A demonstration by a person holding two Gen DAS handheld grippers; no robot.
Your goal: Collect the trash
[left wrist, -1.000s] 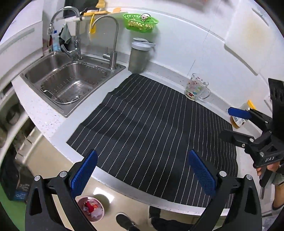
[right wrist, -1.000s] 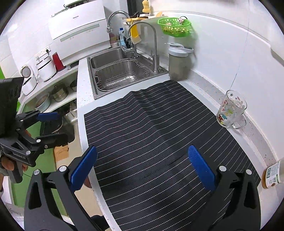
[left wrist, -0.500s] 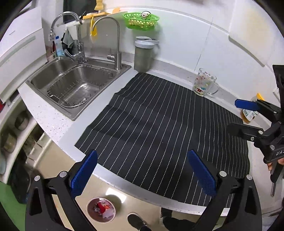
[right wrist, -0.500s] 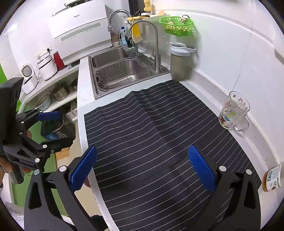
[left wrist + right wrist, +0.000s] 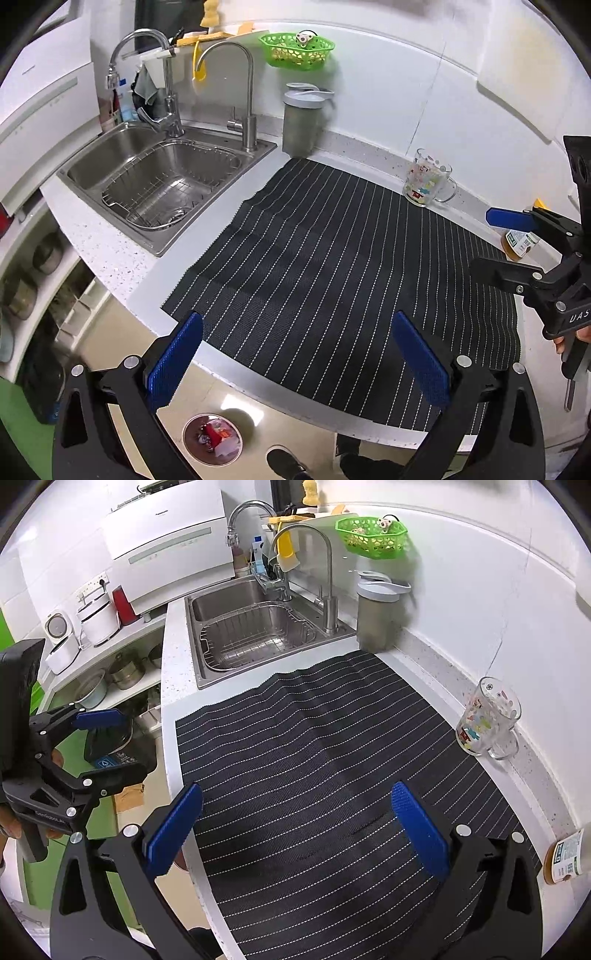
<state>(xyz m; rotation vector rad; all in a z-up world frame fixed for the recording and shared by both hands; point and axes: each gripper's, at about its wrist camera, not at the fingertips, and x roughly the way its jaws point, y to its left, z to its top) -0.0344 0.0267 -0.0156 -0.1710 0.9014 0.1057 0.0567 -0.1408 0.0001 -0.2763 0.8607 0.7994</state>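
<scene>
Since the earlier frames both views have drawn back and risen a little: the mat sits smaller and higher in the left wrist view, and the bin on the floor has slid toward the lower centre. The left gripper (image 5: 297, 360) has its blue-padded fingers (image 5: 173, 363) spread wide with nothing between them, held over the near edge of the counter (image 5: 122, 262) and tilted down toward the floor. The right gripper (image 5: 297, 840) is likewise wide open and empty, poised above the black pinstriped mat (image 5: 314, 760); in the left wrist view it shows at the right edge of the frame, gripped from below by a hand (image 5: 570, 338) of which only a few fingertips show. In the right wrist view the left gripper appears at the left edge, off the counter, over the green floor. The trash is in a small round bin (image 5: 212, 439) on the floor at the bottom centre of the left wrist view, holding red and white crumpled scraps, just left of a dark shoe (image 5: 286, 461). On the counter a printed glass mug (image 5: 487, 720) stands beside the mat's far edge near the wall, a labelled jar (image 5: 565, 856) lies at the lower right, a grey lidded canister (image 5: 376, 613) stands by the sink (image 5: 255, 635), and a green basket (image 5: 371, 537) hangs on the wall above.
</scene>
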